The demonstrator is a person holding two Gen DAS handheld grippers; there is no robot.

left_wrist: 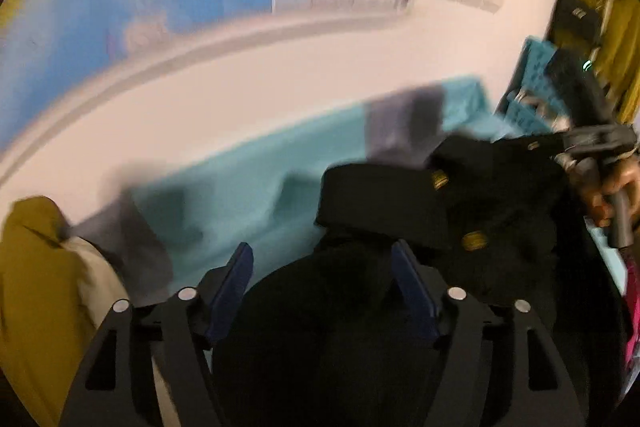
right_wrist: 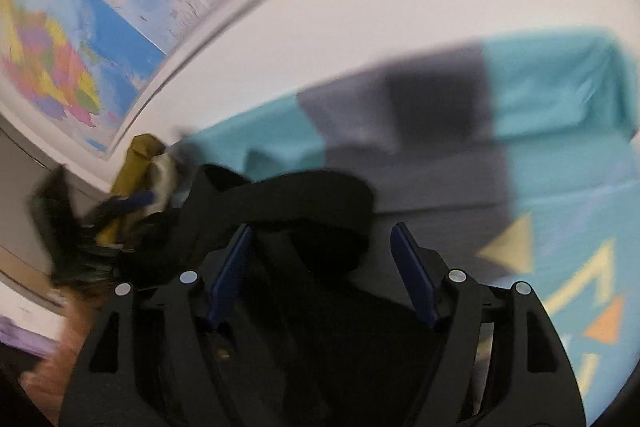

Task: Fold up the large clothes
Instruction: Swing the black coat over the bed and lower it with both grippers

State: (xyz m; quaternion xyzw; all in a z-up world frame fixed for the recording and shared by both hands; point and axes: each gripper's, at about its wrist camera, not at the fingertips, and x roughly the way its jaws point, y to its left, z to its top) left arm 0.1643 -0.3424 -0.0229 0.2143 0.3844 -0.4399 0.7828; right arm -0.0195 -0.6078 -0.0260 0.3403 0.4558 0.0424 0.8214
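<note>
1. Blue-padded fingers of the left gripper (left_wrist: 322, 291) stood spread wide, with the black garment (left_wrist: 400, 211) bunched between and beneath them; the pads did not press on the cloth, so the hold was released.
2. Likewise the right gripper (right_wrist: 322, 275) had its jaws parted, black fabric lying in the gap and under the fingers but not pinched.
3. That dark garment, with brass-coloured buttons (left_wrist: 474, 240), lay heaped on the teal sheet (left_wrist: 240, 187) that covered the work surface, close to the white wall (left_wrist: 280, 67) bearing a map (right_wrist: 100, 39).
4. An olive-and-cream garment (left_wrist: 36, 267) sat at the left edge, apart from the black heap; a teal crate (left_wrist: 536, 75) stood at the far right.
5. Both views were smeared by motion, so the garment's outline could not be read.
6. Judgement: the cloth looked freshly set down and not yet spread. To do this step well, each gripper should find a distinct edge or corner, such as a shoulder or hem, rather than grab the thick middle.
7. Pulling those points apart would flatten it, and keeping the buttoned front facing one way should stop the fold from twisting.
</note>
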